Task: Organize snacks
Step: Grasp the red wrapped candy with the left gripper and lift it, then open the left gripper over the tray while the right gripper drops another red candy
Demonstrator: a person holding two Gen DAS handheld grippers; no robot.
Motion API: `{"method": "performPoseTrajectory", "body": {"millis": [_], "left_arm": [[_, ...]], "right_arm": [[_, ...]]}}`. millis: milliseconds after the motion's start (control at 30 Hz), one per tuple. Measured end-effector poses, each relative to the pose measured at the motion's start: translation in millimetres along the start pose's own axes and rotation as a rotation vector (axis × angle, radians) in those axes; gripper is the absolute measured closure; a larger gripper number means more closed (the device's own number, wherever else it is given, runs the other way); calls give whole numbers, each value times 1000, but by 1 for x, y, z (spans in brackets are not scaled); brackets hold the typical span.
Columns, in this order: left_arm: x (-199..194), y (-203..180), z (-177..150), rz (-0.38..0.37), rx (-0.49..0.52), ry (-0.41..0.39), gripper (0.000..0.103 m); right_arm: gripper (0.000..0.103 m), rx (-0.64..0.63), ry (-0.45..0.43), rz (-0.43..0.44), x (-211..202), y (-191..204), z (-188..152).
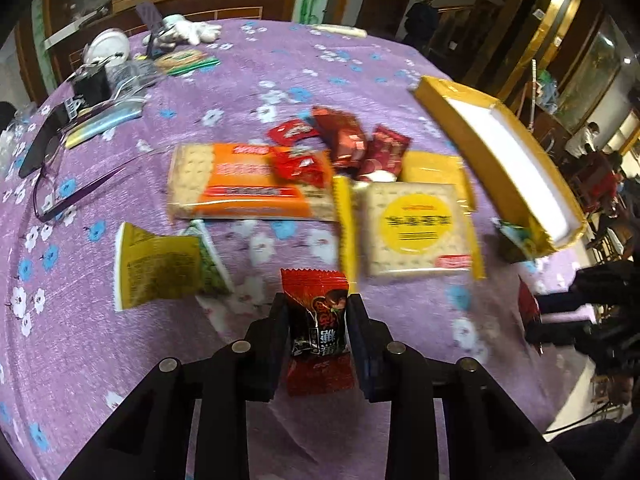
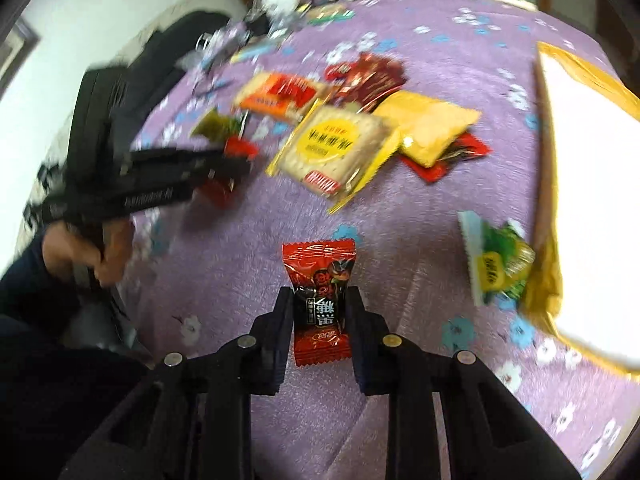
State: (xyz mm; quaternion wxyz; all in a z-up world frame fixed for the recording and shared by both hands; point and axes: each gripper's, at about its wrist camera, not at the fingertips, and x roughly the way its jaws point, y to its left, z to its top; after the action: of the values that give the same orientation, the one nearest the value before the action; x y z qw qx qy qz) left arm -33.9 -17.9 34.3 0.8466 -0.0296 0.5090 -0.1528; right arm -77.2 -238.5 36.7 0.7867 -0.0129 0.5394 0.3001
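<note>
Left gripper (image 1: pixel 318 334): jaws closed on a red-and-black candy packet (image 1: pixel 316 320), held upright between the pads above the purple floral tabletop (image 1: pixel 120 360). Large white Chinese characters sit on the packet's black band; the brand mark on the red lower flap is too small to read.

Right gripper (image 2: pixel 320 330): jaws closed on a second red candy packet (image 2: pixel 320 300) of the same design, likewise upright, with the same white characters on black and an unreadable logo below.

Ahead of the left jaws lies a yellow-labelled cracker pack (image 1: pixel 416 228), its round yellow label carrying dark blurred script. Ahead and to the left is an orange cracker pack (image 1: pixel 248 188), text blurred. Just left of the jaws rests a yellow-green snack bag (image 1: pixel 164 268) with fine print, illegible. Beyond the crackers is a cluster of small red sachets (image 1: pixel 340 144).

A yellow-walled box (image 1: pixel 500 160) with white interior stands ahead and right of both jaws, tilted in the left view. A green-and-yellow packet (image 2: pixel 496 260) lies touching its near edge, right of the right jaws; lettering unreadable. Glasses (image 1: pixel 64 172) lie far left.
</note>
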Motion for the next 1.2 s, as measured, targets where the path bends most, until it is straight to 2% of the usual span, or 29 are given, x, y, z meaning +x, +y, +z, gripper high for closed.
{"method": "performPoseTrajectory", "body": {"millis": [233, 467, 700, 933, 1200], "left_arm": [[-19, -48, 11, -62, 78, -34, 73], [-29, -93, 34, -123, 142, -56, 73], [-23, -145, 65, -181, 202, -63, 73], [2, -200, 103, -212, 237, -57, 73], [53, -235, 156, -182, 209, -30, 74]], "right_arm": [[78, 83, -94, -26, -35, -30, 24], [78, 158, -153, -69, -69, -64, 12], [78, 214, -184, -112, -98, -103, 9], [78, 289, -200, -138, -121, -151, 21], [78, 307, -176, -191, -124, -203, 68]]}}
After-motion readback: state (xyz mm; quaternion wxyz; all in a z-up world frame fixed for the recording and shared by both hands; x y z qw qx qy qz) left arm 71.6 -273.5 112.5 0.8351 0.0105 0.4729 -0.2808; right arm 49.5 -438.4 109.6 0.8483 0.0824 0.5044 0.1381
